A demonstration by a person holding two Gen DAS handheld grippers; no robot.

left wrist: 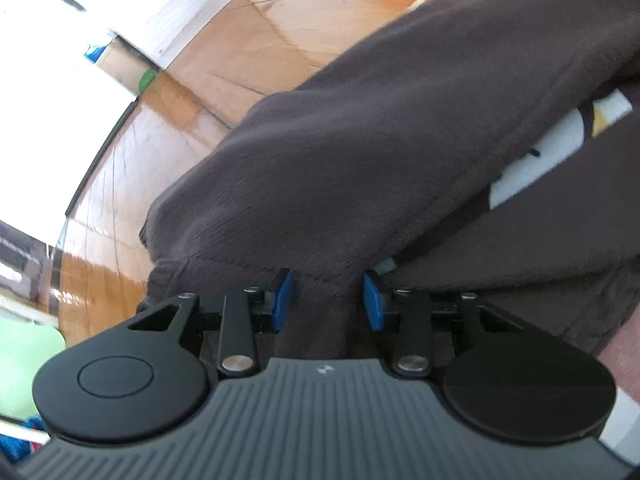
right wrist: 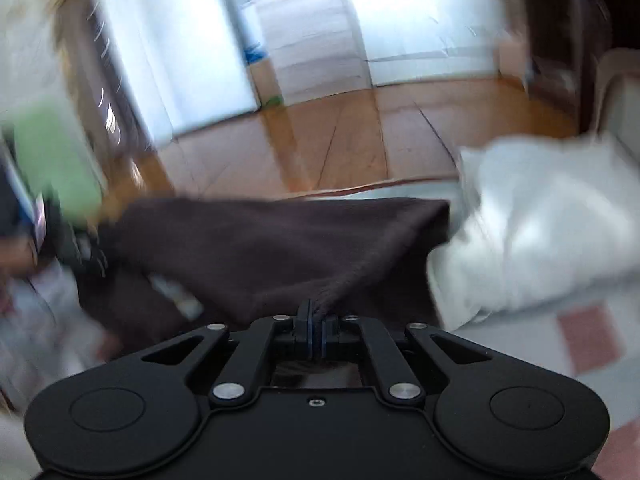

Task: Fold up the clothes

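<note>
A dark brown knit sweatshirt with a white print fills the left wrist view. A thick fold of it runs between the blue pads of my left gripper, whose jaws stand a hand's width apart around the bunched cloth. In the right wrist view the same sweatshirt stretches out in front, blurred by motion. My right gripper is shut on a pinched corner of it, and creases fan out from the pinch.
Orange-brown wooden floor lies beyond the garment. A white pillow or bundle sits to the right on a white and pink checked cover. Something green stands at the left. White doors are at the back.
</note>
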